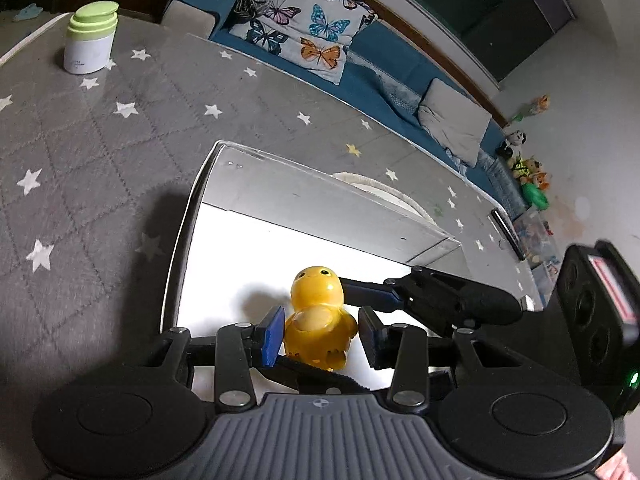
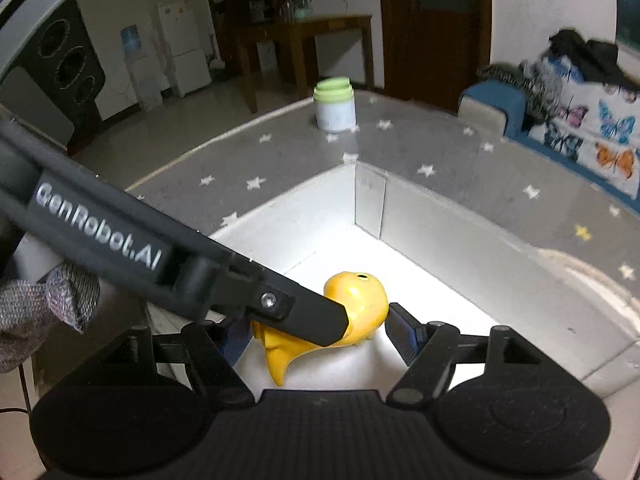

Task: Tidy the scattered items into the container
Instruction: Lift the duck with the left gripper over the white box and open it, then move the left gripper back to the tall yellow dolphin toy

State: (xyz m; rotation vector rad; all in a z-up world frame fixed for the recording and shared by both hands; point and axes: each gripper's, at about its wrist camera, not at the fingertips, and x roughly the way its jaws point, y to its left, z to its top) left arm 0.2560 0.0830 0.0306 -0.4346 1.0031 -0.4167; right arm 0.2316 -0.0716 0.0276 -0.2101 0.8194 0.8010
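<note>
I have the yellow duck toy (image 1: 318,316) inside the white container (image 1: 188,216), down at its floor, with both grippers around it. My left gripper (image 1: 322,332) has its blue-padded fingers (image 1: 273,334) apart on either side of the duck; they look just clear of it, though I cannot rule out a light touch on the left pad. My right gripper (image 2: 320,334) also stands spread, the duck between its fingers but partly hidden by the left tool's arm. I judge this is either a release or a pickup; the frames fit both. A white jar with a green lid (image 1: 91,38) stands on the starred grey desk (image 1: 120,128), well apart.
</note>
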